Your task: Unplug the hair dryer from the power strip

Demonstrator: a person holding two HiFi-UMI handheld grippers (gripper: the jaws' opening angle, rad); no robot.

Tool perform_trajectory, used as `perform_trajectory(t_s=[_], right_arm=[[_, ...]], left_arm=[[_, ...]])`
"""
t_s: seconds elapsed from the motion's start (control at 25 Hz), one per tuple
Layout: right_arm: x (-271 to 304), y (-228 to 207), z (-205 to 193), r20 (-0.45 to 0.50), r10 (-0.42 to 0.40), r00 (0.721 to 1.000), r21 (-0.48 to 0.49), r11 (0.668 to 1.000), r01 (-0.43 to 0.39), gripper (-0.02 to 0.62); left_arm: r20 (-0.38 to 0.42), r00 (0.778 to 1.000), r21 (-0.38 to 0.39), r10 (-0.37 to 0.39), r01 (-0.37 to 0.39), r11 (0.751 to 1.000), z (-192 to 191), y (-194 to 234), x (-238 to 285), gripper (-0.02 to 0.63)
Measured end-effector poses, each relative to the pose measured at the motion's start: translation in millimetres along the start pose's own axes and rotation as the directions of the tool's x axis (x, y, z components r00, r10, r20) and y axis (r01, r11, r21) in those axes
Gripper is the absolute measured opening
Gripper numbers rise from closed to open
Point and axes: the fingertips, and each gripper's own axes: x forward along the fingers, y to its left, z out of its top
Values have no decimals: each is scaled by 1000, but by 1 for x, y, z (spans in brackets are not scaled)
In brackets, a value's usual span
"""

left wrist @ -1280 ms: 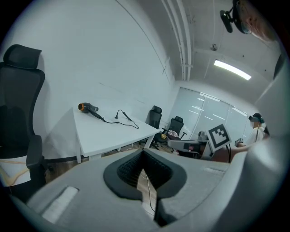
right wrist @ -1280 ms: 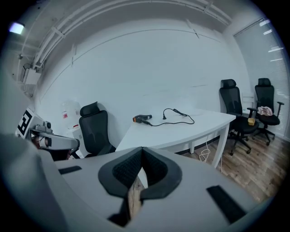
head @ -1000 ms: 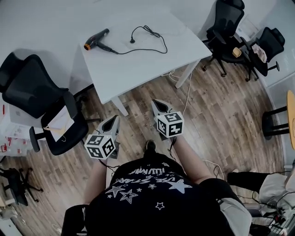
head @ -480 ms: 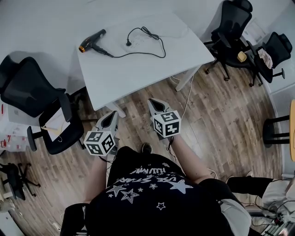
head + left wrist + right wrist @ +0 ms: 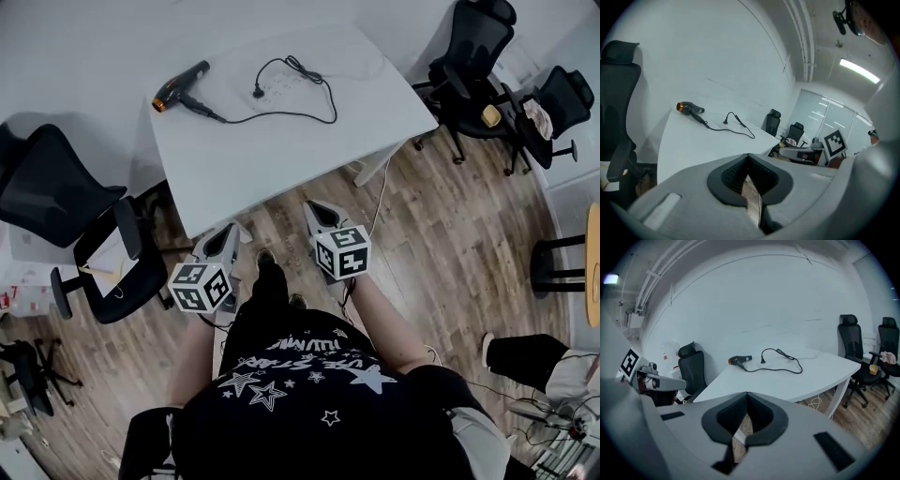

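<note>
The left tongs (image 5: 227,234) and right tongs (image 5: 316,210) were both pressed shut, holding nothing, side by side over the wooden floor (image 5: 450,234) just short of the desk's (image 5: 281,159) near edge. Well beyond them, toward the far left corner, lay the hair dryer (image 5: 181,85), its cord (image 5: 305,114) looping right and back to the plug (image 5: 257,93). A black chair (image 5: 56,192) crowded the left edge, and more chairs (image 5: 469,56) stood past the right corner.
</note>
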Motion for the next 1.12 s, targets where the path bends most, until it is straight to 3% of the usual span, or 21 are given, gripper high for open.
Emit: perform_trajectory(t_s=[0.36, 0.92, 1.12], right_arm=[[48, -37, 54, 12, -61, 998, -20, 998, 61, 9], [146, -39, 119, 6, -60, 998, -76, 995, 60, 9], [166, -36, 122, -5, -73, 997, -66, 995, 73, 9]], left_arm=[[-19, 998, 30, -66, 67, 997, 42, 30, 62, 8], [-2, 997, -10, -78, 78, 997, 90, 102, 108, 8], [-15, 995, -11, -101, 101, 995, 95, 119, 117, 8]])
